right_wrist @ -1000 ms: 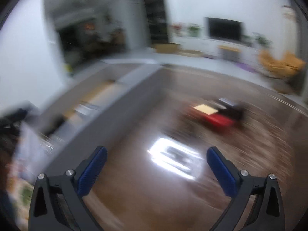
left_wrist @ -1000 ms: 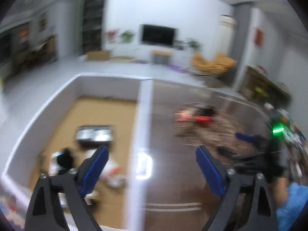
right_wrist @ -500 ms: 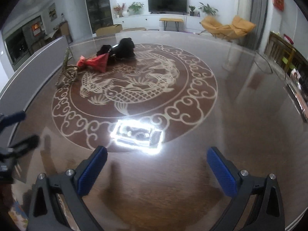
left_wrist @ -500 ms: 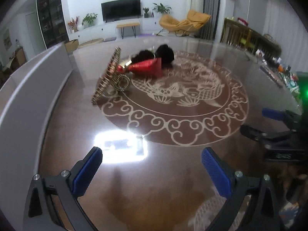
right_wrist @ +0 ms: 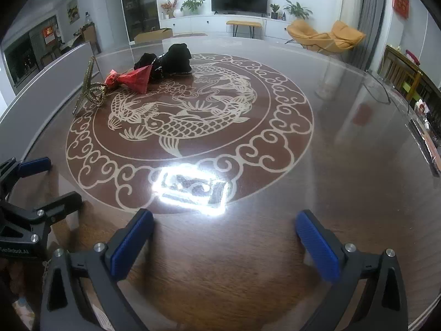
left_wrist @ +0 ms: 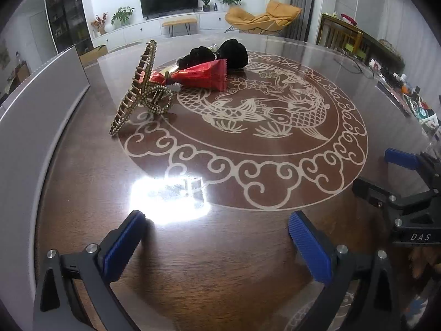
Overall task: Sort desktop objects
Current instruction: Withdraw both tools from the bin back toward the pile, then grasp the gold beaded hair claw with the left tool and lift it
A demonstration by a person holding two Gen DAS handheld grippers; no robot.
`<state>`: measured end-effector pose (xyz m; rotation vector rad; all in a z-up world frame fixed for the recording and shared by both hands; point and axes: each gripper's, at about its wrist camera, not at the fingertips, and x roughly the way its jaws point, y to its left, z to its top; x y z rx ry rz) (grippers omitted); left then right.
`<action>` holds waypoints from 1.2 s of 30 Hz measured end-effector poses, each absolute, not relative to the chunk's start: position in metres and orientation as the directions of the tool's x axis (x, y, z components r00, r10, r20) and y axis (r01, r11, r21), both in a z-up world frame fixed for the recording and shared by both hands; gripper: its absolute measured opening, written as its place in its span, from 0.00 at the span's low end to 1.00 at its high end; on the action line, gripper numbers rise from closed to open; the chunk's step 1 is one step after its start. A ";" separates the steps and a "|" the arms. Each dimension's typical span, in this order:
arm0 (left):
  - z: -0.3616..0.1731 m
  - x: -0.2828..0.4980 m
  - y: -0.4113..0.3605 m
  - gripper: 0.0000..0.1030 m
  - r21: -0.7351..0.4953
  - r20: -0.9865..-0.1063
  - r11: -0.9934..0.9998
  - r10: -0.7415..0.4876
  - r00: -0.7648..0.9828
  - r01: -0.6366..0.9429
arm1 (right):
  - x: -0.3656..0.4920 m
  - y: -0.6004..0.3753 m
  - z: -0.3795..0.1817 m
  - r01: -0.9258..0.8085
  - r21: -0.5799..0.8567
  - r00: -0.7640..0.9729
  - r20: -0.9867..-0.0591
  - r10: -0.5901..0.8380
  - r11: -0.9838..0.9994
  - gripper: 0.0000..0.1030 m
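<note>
- The scene was a large round table [left_wrist: 220,275] of dark brown wood under a glossy clear cover, with a cream koi-and-cloud design at its centre.
- The left gripper [left_wrist: 212,244], black-framed with ribbed blue pads, hovered low over the near edge of the table with its two fingers wide apart and nothing between them.
- The right gripper [right_wrist: 224,241], built the same way, hovered beside it, also spread wide and empty.
- The things to sort sat in a cluster on the far left part of the design, well apart from both grippers.
- A gold, bead-studded claw hair clip [left_wrist: 140,88] stood tilted on its looped handles, nearest the left gripper.
- Just behind it lay a red crinkled foil snack packet [left_wrist: 204,75], its twisted end touching or nearly touching the clip.
- Behind the packet lay a bundle of soft black fabric [left_wrist: 220,53], in contact with the packet; what exactly it was could not be told.
- A pale grey wall-like panel [left_wrist: 33,104] ran along the table's left edge, close to the clip.
- A bright lamp reflection [left_wrist: 168,198] glared off the cover between the grippers and the cluster.
- Judged risks: the clip balanced on a narrow footing, so a nudge from a finger would likely tip it or skid it across the slick cover.
- Because the three items crowded together, closing on one would probably drag or pinch its neighbour.
- The foil packet might slip or crush under a hard squeeze.
</note>
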<state>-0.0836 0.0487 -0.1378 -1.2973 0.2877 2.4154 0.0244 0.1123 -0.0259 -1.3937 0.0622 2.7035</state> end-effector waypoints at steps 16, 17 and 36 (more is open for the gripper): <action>-0.137 -0.084 0.047 1.00 0.000 -0.837 -0.902 0.236 -0.494 -0.432 | 0.024 0.112 -0.026 -0.109 -0.009 -0.575 -0.815 0.071 -0.994 1.00; -0.136 -0.087 0.046 1.00 0.001 -0.840 -0.898 0.237 -0.488 -0.439 | 0.024 0.112 -0.026 -0.109 -0.009 -0.575 -0.815 0.071 -0.994 1.00; -0.121 -0.239 0.034 1.00 0.042 -0.847 -0.904 0.193 -0.496 -0.425 | 0.024 0.112 -0.026 -0.112 -0.010 -0.573 -0.816 0.073 -0.994 1.00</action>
